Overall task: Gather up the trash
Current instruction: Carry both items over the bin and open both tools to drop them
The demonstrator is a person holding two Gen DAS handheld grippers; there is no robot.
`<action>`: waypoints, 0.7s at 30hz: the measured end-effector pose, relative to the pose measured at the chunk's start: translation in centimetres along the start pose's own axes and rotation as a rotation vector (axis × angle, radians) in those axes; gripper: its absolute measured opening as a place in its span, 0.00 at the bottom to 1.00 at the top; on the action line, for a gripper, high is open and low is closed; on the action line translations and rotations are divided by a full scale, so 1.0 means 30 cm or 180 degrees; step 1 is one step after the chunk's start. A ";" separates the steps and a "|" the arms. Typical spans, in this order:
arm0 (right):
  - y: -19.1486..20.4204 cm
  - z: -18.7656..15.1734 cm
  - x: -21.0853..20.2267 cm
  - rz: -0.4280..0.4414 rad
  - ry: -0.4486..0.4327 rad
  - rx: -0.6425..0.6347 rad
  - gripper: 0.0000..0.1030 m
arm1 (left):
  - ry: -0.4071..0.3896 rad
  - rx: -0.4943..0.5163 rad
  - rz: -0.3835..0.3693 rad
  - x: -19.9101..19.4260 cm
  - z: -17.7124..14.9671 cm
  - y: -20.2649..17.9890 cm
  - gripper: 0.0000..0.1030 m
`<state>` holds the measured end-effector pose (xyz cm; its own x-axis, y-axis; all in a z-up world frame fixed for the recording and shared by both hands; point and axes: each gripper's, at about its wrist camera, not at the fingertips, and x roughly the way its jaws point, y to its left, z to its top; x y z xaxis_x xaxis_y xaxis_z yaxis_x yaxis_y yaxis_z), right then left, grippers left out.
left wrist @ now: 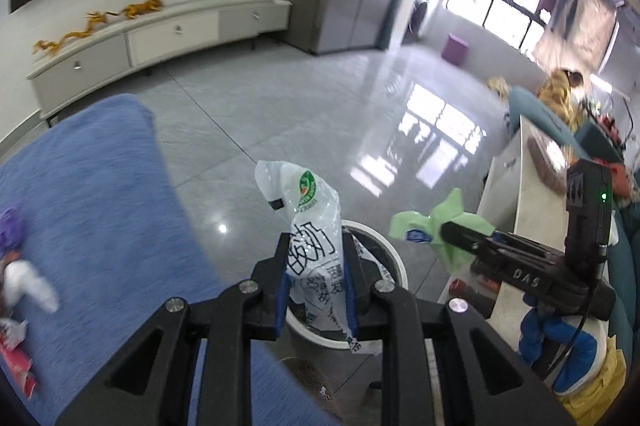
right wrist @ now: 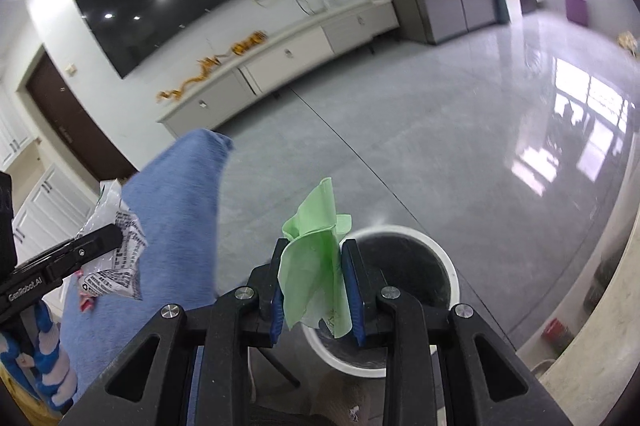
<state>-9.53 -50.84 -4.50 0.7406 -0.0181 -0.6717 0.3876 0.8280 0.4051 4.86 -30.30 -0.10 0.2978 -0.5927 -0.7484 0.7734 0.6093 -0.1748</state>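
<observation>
The left gripper (left wrist: pixel 316 280) is clamping its blue pads on a clear printed plastic wrapper (left wrist: pixel 310 226), which is sticking up between the fingers and trailing down over the white bin (left wrist: pixel 394 266) standing on the grey floor (left wrist: pixel 320 113). The right gripper (right wrist: pixel 314 292) is pinching a crumpled green wrapper (right wrist: pixel 316 250) in the same way, just above the near rim of the same bin (right wrist: pixel 448 266).

Both pieces are light and floppy, so on release either one is likely to cling to a pad or drift past the rim onto the floor. The two grippers are also crowding one small opening and could knock together. More litter is lying on the blue cloth (left wrist: pixel 92 185) near its left edge.

The clear wrapper is carrying black Chinese print and a round green-and-red seal, too blurred to read. The left gripper's side (right wrist: pixel 24 292) is reading "GenRobot.AI".
</observation>
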 end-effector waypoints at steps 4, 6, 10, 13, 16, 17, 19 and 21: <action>-0.058 0.003 0.054 -0.0032 0.0120 0.0101 0.30 | 0.0148 0.0021 -0.0060 0.136 0.028 -0.048 0.22; -0.072 0.009 0.077 -0.0058 0.0165 0.0124 0.34 | 0.0191 -0.0012 -0.0077 0.176 0.031 -0.060 0.30; -0.110 0.009 0.105 -0.0135 0.0213 0.0162 0.40 | 0.0243 -0.0129 -0.0145 0.235 0.041 -0.054 0.51; -0.128 0.006 0.105 -0.0175 0.0222 0.0185 0.44 | 0.0269 -0.0175 -0.0172 0.250 0.036 -0.045 0.51; -0.128 0.003 0.106 -0.0183 0.0229 0.0208 0.46 | 0.0257 -0.0190 -0.0157 0.247 0.034 -0.037 0.51; -0.126 0.002 0.104 -0.0181 0.0228 0.0214 0.48 | 0.0247 -0.0189 -0.0131 0.242 0.032 -0.036 0.51; -0.122 0.003 0.101 -0.0185 0.0212 0.0222 0.51 | 0.0216 -0.0201 -0.0093 0.227 0.032 -0.030 0.51; -0.106 0.003 0.088 -0.0188 0.0179 0.0203 0.55 | 0.0141 -0.0228 -0.0031 0.200 0.029 -0.026 0.51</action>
<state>-8.77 -53.56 -7.51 0.6841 -0.0329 -0.7287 0.4652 0.7891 0.4011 6.55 -34.80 -3.89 0.2641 -0.5760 -0.7736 0.7337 0.6406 -0.2264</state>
